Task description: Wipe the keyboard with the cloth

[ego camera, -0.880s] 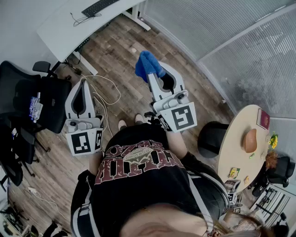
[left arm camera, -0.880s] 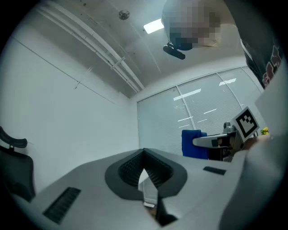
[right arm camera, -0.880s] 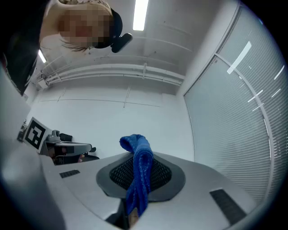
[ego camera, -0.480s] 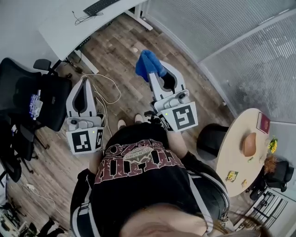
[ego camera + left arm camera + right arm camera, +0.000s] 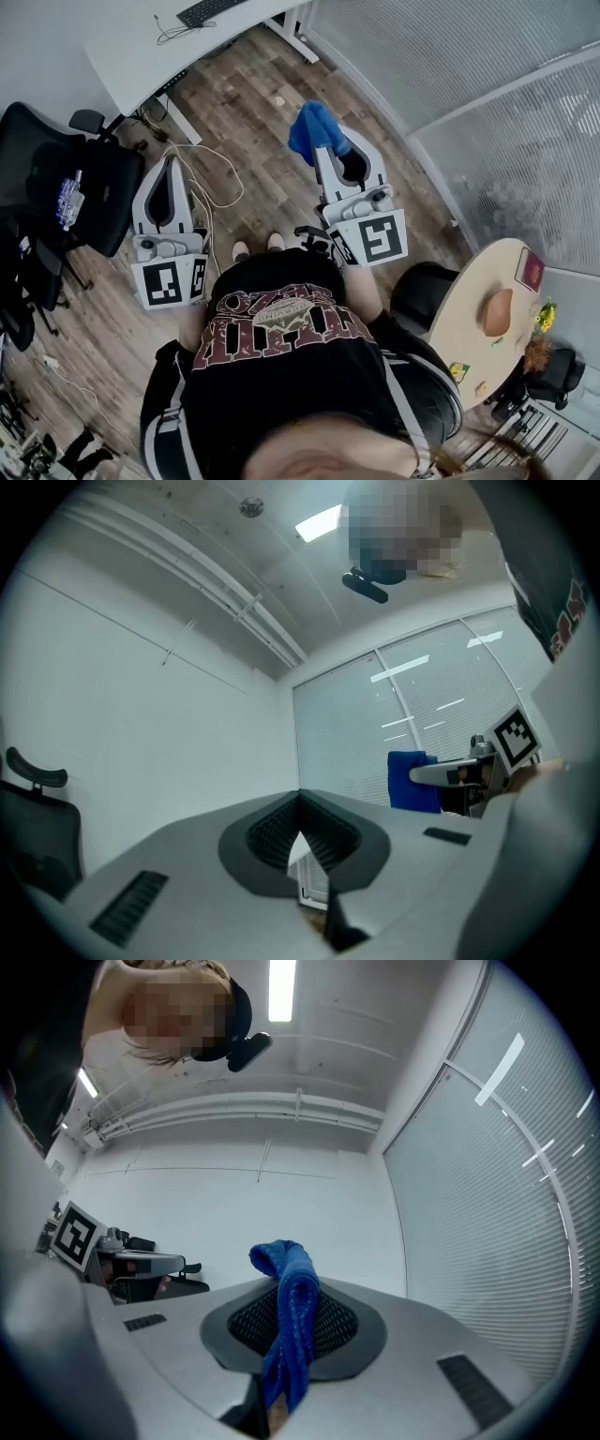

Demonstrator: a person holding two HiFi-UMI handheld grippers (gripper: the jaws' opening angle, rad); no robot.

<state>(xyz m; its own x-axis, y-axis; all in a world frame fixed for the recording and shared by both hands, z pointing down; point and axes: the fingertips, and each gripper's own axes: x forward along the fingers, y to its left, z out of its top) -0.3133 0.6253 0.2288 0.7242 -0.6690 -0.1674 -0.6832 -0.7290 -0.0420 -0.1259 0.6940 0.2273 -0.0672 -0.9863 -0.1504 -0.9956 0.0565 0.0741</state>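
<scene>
The black keyboard (image 5: 206, 11) lies on a white desk (image 5: 131, 52) at the top of the head view, far from both grippers. A blue cloth (image 5: 317, 131) (image 5: 289, 1326) is bunched and pinched in my right gripper (image 5: 324, 152) (image 5: 287, 1312), which is held up over the wooden floor and shut on it. My left gripper (image 5: 170, 164) (image 5: 300, 803) is held level with it on the left, its jaws shut with nothing between them. From the left gripper view the cloth (image 5: 412, 782) shows off to the right.
A black office chair (image 5: 80, 202) stands at the left, with white cables (image 5: 211, 187) on the floor near the desk leg. A round wooden table (image 5: 469, 314) with small items and a black seat (image 5: 422, 286) are at the right, beside a glass wall with blinds (image 5: 450, 56).
The right gripper with the cloth has drifted slightly to the right. The whole view has shifted a little, and both grippers keep their state.
</scene>
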